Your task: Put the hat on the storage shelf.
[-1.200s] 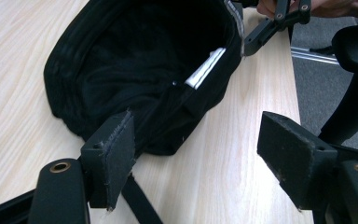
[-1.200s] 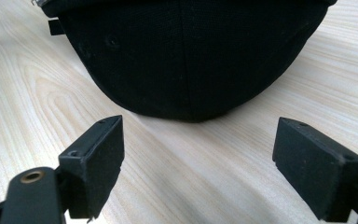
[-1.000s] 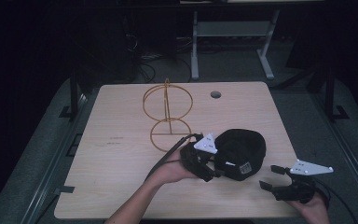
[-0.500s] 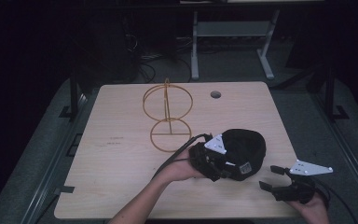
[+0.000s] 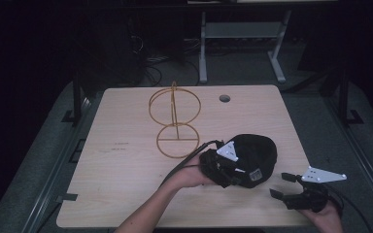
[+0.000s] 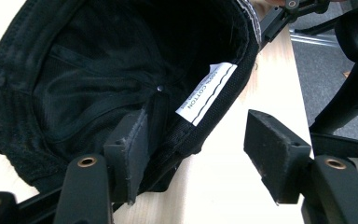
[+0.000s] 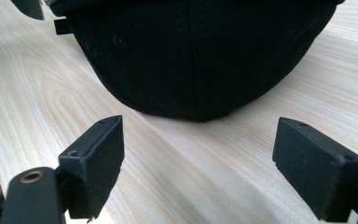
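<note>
A black cap [image 5: 257, 150] lies on the wooden table [image 5: 126, 165], right of centre. My left gripper [image 5: 237, 171] is at its near-left edge and open. In the left gripper view the cap [image 6: 98, 74] shows its inside with a white label [image 6: 206, 93]. One of the fingers [image 6: 128, 149] is inside the cap and the other stands outside, so the rim lies between the jaws of the left gripper [image 6: 200, 156]. My right gripper [image 5: 281, 186] rests open near the table's front right corner. In its own view the right gripper [image 7: 198, 158] faces the cap [image 7: 200, 46] a short way off.
A gold wire stand [image 5: 175, 116] with two hoops stands at the middle back of the table. A round cable hole [image 5: 224, 98] is near the far edge. The table's right edge [image 5: 301, 160] runs close to my right gripper.
My left gripper has moved right, and its jaws now straddle the cap's rim. The right gripper has stayed where it was.
</note>
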